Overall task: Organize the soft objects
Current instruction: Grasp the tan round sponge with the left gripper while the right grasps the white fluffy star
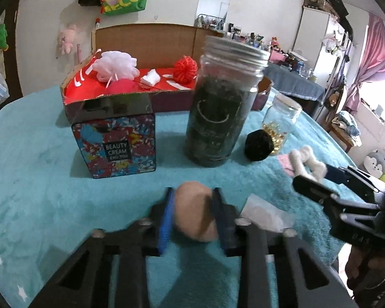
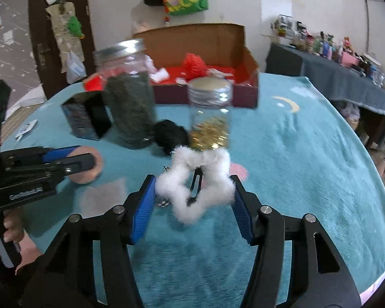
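My left gripper is shut on a peach-coloured round sponge that rests on the teal blanket; its blue pads squeeze both sides. The sponge and left gripper also show at the left of the right wrist view. My right gripper reaches down over a white fluffy star-shaped ring, and both blue pads touch its fuzzy edges. The same right gripper and white ring appear at the right of the left wrist view. A black pompom lies beyond them.
An open cardboard box with a red lining stands at the back and holds a white pouf, a red yarn ball and a pink ball. In front stand a floral tin, a tall dark-filled jar and a small jar of gold bits.
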`<state>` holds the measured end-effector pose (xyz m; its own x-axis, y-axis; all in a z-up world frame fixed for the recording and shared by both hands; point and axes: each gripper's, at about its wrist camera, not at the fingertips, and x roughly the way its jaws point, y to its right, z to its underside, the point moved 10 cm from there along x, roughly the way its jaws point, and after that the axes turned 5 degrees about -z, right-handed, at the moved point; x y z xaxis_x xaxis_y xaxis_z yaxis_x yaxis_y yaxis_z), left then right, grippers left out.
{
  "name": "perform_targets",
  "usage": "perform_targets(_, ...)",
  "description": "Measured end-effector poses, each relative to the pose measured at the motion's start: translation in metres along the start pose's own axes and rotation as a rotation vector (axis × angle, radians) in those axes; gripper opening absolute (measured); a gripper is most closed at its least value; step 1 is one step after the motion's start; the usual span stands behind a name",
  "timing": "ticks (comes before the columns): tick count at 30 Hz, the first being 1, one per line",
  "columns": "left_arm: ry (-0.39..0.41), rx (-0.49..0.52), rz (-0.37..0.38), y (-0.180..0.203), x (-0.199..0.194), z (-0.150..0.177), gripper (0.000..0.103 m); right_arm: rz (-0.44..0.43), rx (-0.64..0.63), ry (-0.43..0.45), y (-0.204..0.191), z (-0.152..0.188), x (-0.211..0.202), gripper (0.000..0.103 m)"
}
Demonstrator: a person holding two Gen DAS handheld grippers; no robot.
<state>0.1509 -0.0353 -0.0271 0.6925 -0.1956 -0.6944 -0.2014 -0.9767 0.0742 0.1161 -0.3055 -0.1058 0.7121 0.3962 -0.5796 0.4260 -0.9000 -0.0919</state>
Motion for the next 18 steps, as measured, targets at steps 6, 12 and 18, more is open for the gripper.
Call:
perform_targets(6,0.005,0.009,-0.004,-0.001,0.001,-0.004,0.024,-0.033,-0.023,0.0,-0.016,-0.002,0.001,0.055)
perform_targets(12,-0.004,0.02,-0.028,-0.008,0.003,0.002,0.046,-0.031,-0.028,-0.013,-0.014,-0.001,0.004,0.055)
perform_targets(18,-0.023,0.085,-0.014,-0.006,0.005,0.008,0.068,-0.007,-0.043,-0.045,-0.008,0.008,0.008,0.059)
